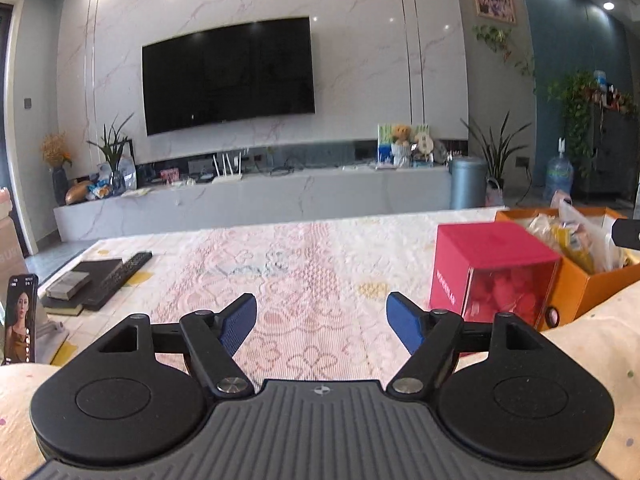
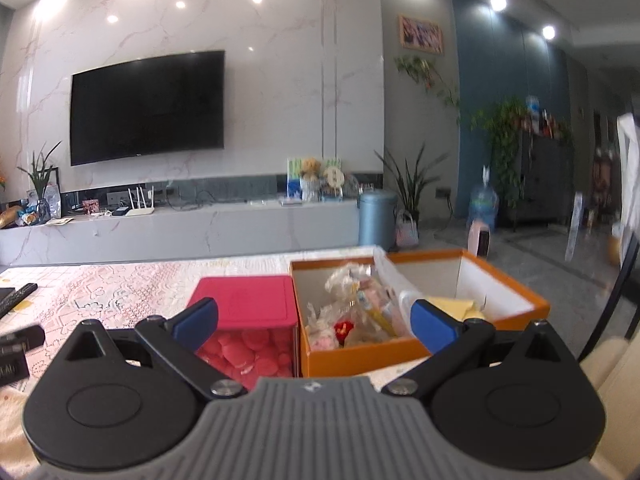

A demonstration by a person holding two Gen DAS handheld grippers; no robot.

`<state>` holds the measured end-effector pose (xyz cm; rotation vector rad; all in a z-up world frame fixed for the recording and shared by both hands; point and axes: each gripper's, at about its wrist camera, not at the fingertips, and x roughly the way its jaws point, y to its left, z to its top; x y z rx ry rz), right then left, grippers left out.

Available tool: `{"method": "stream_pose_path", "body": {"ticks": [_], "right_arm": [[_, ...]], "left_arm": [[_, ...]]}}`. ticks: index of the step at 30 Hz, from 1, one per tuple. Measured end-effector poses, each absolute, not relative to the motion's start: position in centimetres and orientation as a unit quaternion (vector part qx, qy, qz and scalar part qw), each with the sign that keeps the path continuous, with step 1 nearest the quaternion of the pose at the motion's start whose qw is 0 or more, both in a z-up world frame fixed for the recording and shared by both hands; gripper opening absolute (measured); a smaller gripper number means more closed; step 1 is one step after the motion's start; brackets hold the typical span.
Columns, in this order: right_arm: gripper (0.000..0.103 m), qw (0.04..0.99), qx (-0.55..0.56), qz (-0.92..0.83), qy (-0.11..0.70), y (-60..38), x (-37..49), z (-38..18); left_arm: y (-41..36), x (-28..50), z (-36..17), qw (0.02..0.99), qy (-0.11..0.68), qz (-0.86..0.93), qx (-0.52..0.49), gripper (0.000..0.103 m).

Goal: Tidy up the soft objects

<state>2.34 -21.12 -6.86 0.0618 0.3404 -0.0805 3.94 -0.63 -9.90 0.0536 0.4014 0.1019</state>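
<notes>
Covering the table, a pink patterned cloth (image 1: 320, 248) faces a wall-mounted television (image 1: 228, 76).

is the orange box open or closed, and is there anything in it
Open and partly filled. The orange box has no lid on it, and clear plastic bags of small items lie inside on its left side, with bare white wall showing on the right.

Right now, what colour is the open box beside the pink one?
Orange outside, white inside: the open box shows best in the right wrist view.
</notes>
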Motion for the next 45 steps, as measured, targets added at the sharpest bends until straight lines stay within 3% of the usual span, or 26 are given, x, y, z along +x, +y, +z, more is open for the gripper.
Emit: {"method": "stream_pose_path", "body": {"ticks": [4,9,45], "right_arm": [[0.100,0.976,0.026,-0.043,0.213,-20.8,3.7,-7.4],[0.100,0.977,0.007,-0.044,0.210,-20.1,3.7,-8.0],[0.100,0.979,0.021,-0.052,0.196,-20.4,3.2,-7.7]], "left_arm": [[-0.6,4.6,-10.8,0.968,0.243,0.059,0.034,0.087],[-0.7,4.5,-11.1,0.964,0.259,0.054,0.037,0.087],[-0.7,4.2,-10.3,0.970,0.238,0.029,0.026,0.087]]}}
